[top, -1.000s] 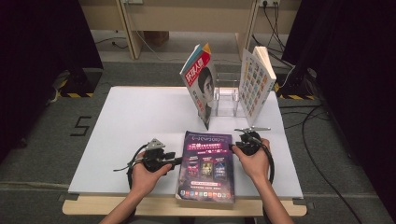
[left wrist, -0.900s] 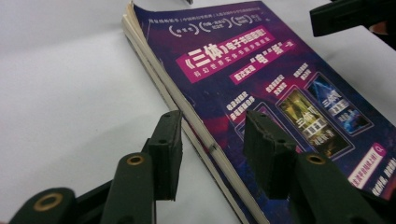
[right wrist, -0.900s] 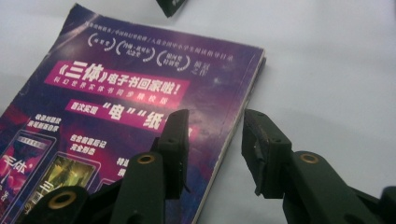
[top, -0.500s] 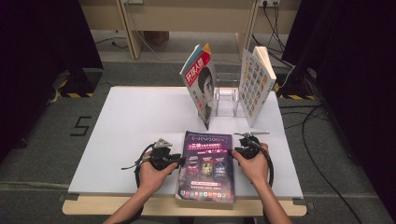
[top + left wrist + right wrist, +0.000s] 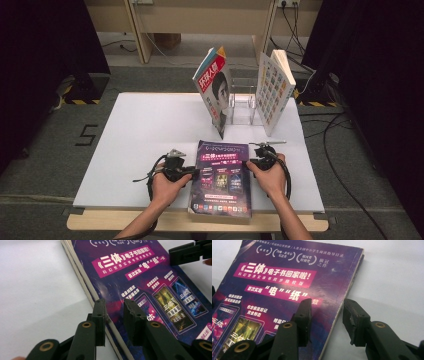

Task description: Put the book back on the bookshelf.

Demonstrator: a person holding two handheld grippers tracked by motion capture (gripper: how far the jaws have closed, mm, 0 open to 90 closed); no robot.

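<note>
- Purple covers the magazine [image 5: 221, 177] lying flat at the near edge of the white tabletop [image 5: 130, 135], its lower end reaching past the tabletop onto the wooden lip in front.
- Left claw [image 5: 114, 315] straddles the magazine's left edge: one jaw sits outside the stacked page edges, the other over the cover. Its jaws have just been closing, with the edge between them, yet a gap remains and no pad visibly presses on the paper.
- Right claw [image 5: 327, 315] straddles the opposite edge, one jaw over the cover and one over bare tabletop. Its jaws have just been opening and stand wide apart, holding nothing.
- In the high view the left claw [image 5: 192, 172] and the right claw [image 5: 254, 162] sit on either side of the magazine, each in a hand.
- Farther back, a clear stand [image 5: 242, 105] sits mid-tabletop, with a red-titled magazine [image 5: 215, 90] leaning at its left and a book with a grid cover [image 5: 272, 92] leaning at its right.
</note>
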